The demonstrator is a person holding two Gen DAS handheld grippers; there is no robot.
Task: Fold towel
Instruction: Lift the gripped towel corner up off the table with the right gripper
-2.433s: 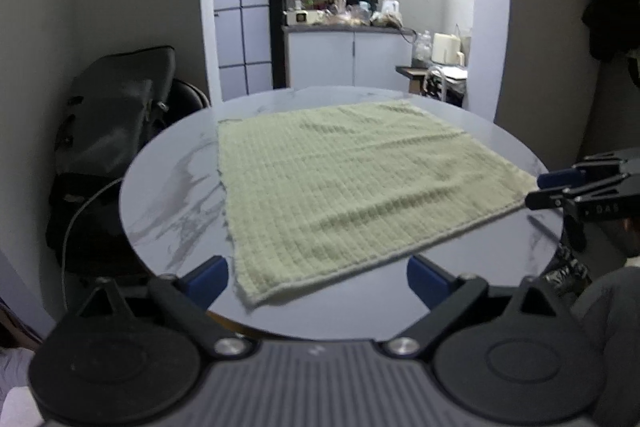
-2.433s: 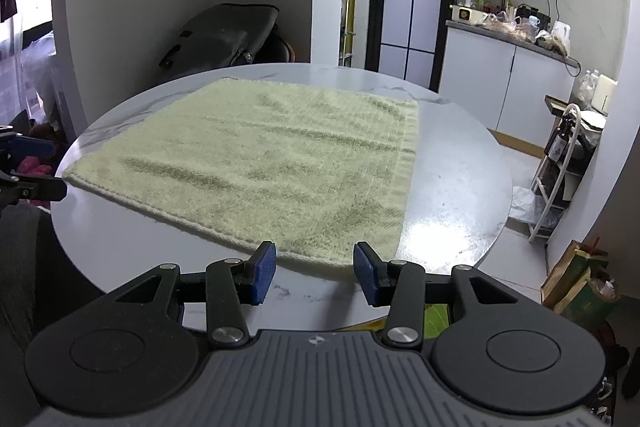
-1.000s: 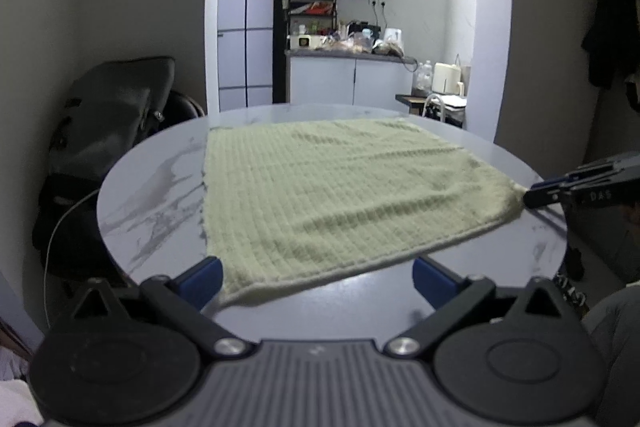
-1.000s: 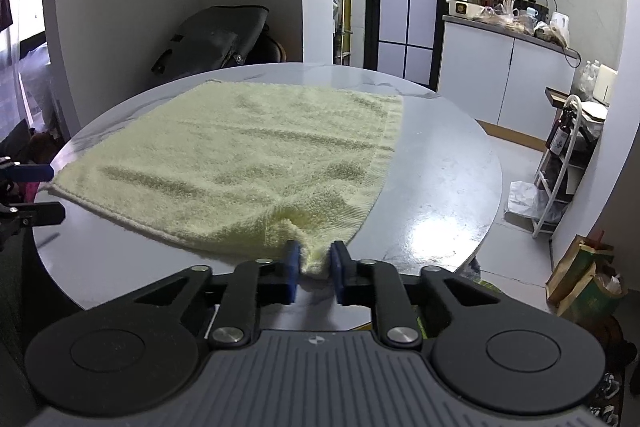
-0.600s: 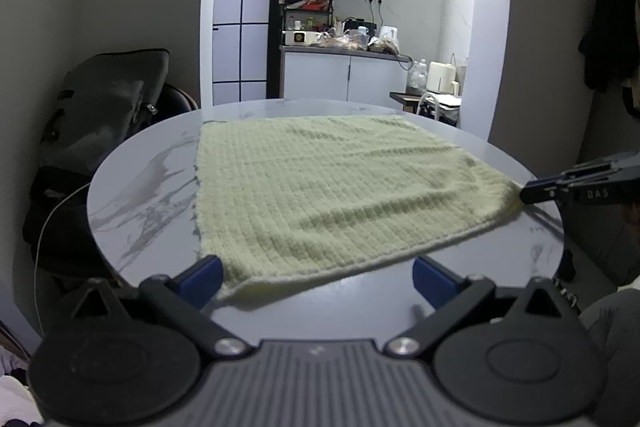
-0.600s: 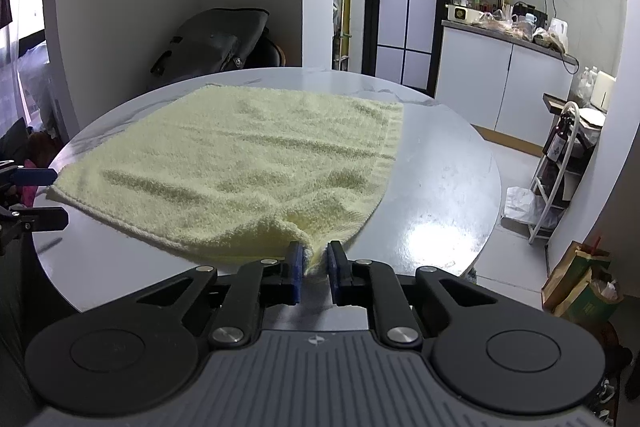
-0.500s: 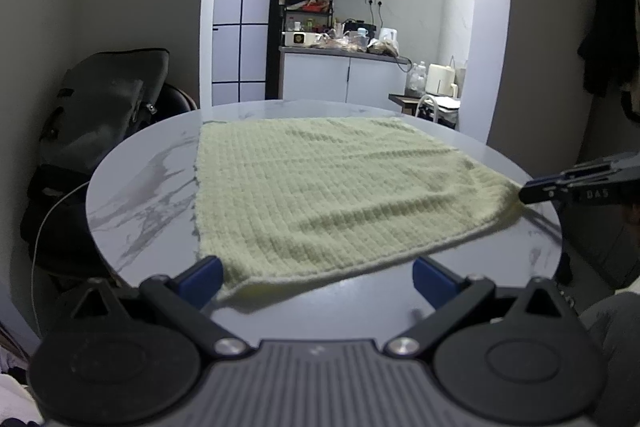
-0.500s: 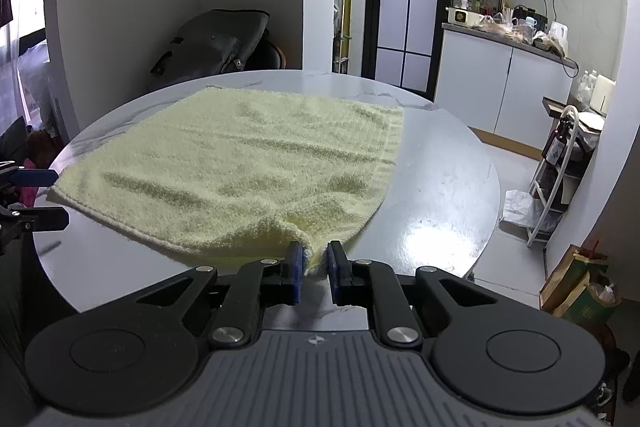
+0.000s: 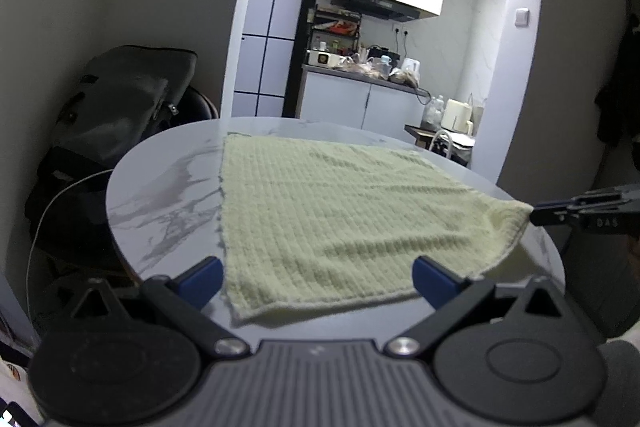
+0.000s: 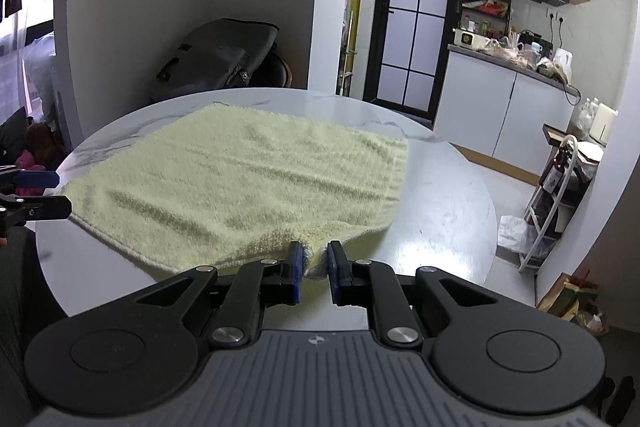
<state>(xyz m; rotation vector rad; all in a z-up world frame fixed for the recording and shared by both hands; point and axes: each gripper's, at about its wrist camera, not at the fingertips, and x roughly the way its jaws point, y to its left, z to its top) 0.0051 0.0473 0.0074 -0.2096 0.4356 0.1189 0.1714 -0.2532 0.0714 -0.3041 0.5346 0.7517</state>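
A: Towel (image 10: 240, 179) — the pale yellow-green terry one — lies spread over most of the round marble desk (image 10: 444, 195), filling the middle of both views. What is different from a couple of seconds back?

B: The right hand-held gripper (image 10: 314, 267), at the bottom centre of its own view, stood apart in front of the near hem then. Now its blue pads are pinching the towel's near right corner, and that corner is raised off the desk in a small peak. In the left view the same corner shows at the right edge, lifted, with the right hand-held gripper's tip against it.

A: And the left hand-held gripper (image 9: 316, 277)?

B: Spread wide, as it was before. It has come in toward the other near corner at the lower middle of its view; its left finger (image 9: 200, 277) sits just beside that corner, but nothing lies between the pads.

A: So what does that mean for folding?

B: My judgement: one corner is secured, the other is not. The towel is flat and unfolded apart from the lifted corner, so a fold carried from one corner alone would likely go over skewed.
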